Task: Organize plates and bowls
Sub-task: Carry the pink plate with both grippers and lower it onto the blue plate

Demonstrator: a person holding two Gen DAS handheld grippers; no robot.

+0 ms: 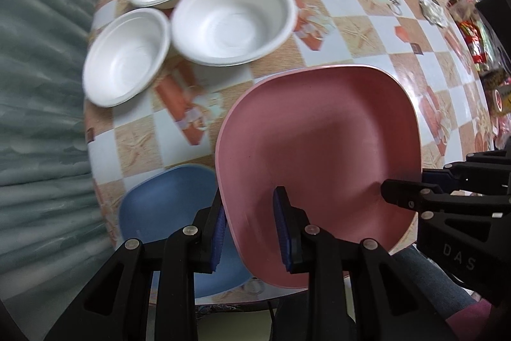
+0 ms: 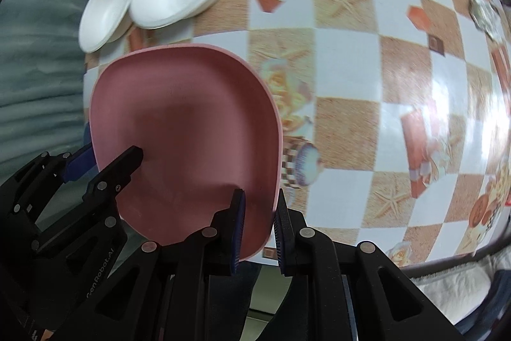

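Note:
A pink squarish plate (image 1: pixel 319 155) hangs above the checkered table (image 1: pixel 335 21), held from both sides. My left gripper (image 1: pixel 252 232) is shut on its left rim, one blue pad under the rim and one inside. My right gripper (image 2: pixel 258 232) is shut on the plate's (image 2: pixel 185 143) right rim. Each gripper shows in the other's view: the right gripper (image 1: pixel 402 194) at the plate's right edge, the left gripper (image 2: pixel 105 162) at its left edge. A blue plate (image 1: pixel 166 213) lies on the table below, partly covered by the pink one. Three white bowls (image 1: pixel 233 18) sit at the far left.
The table's left edge (image 1: pixel 92 117) borders a grey-green curtain or cover (image 1: pixel 41 85). Jars and packets (image 1: pixel 479 31) crowd the far right side. A small metal dish (image 1: pixel 434 11) lies near them. A clothed leg shows under the near edge (image 1: pixel 415 264).

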